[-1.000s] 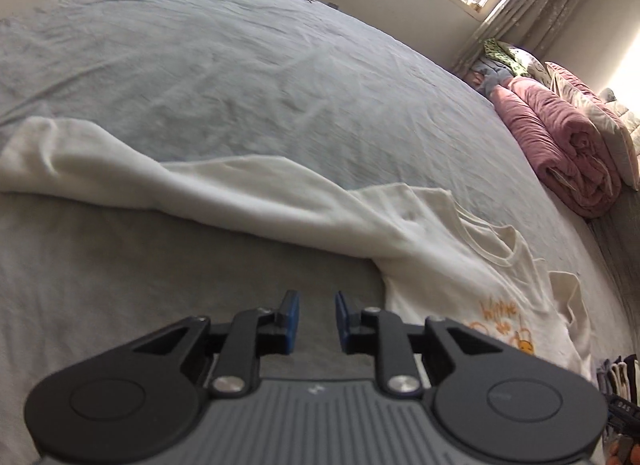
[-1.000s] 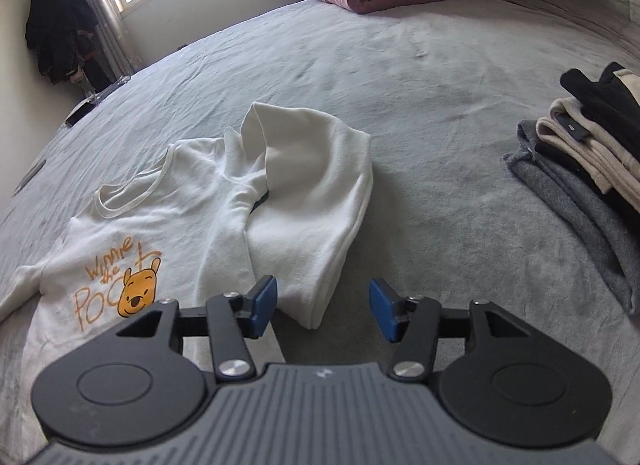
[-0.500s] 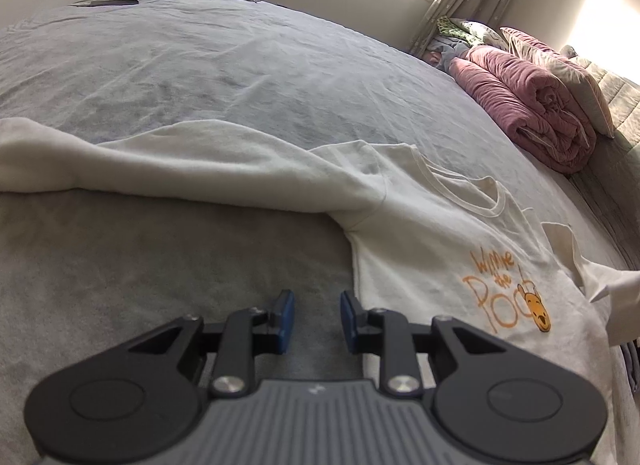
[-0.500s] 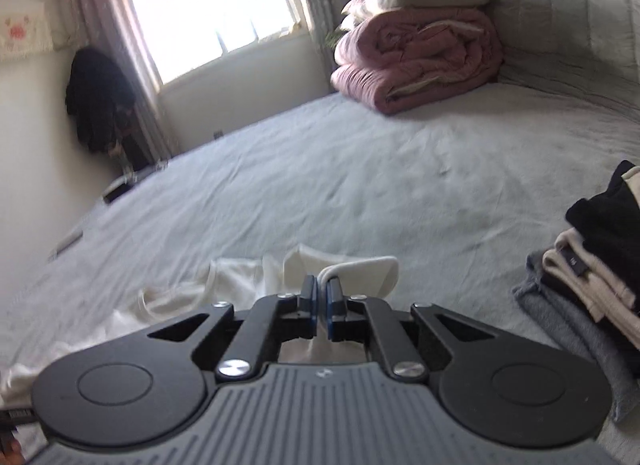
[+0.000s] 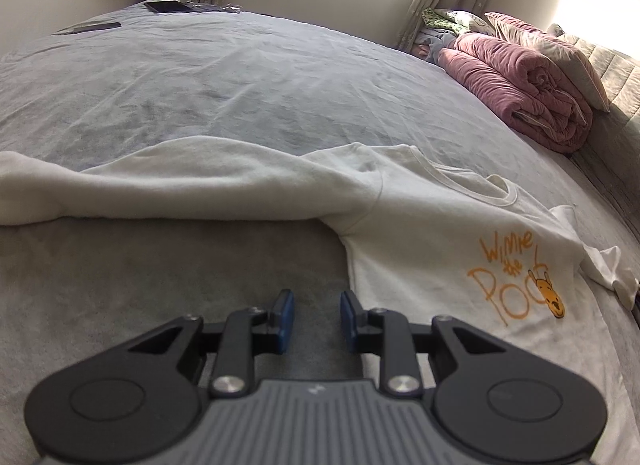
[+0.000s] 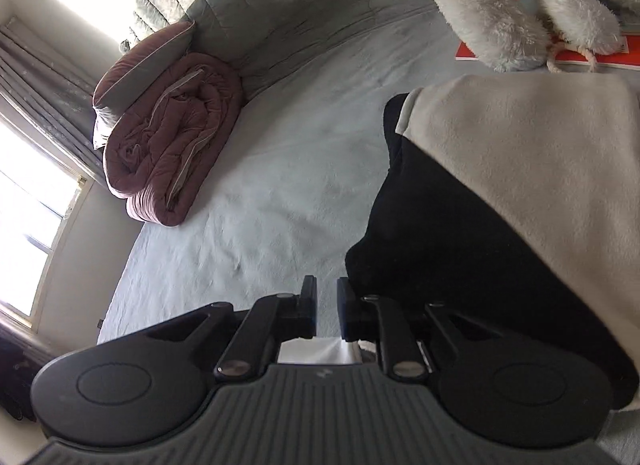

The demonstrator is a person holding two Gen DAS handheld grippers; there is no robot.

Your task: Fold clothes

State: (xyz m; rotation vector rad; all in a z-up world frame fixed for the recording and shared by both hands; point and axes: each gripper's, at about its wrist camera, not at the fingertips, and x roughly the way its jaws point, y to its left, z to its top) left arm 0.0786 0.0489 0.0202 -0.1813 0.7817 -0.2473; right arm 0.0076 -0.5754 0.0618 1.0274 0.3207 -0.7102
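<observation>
- Left gripper (image 5: 314, 317): narrowly open and holding nothing, low in the lower middle of the frame over bare grey bed (image 5: 240, 85), just left of the side seam of the white sweatshirt (image 5: 420, 233); probably placed there to take that edge or the sleeve next.
- Sweatshirt spread print-up across the middle and right of the left view, long sleeve (image 5: 180, 181) stretched out to the left edge, not yet folded in.
- Other cuff (image 5: 604, 269) crumpled at the right edge, against the body.
- Right gripper (image 6: 327, 313): jaws just opening after a tight close, now with a slim gap showing bed through it; nothing pinched between the pads.
- White cloth (image 6: 316, 351) visible below the pads; cannot tell whether touching.
- Folded pile (image 6: 520, 169), cream over black, at the right of that view, kept apart as finished work.
</observation>
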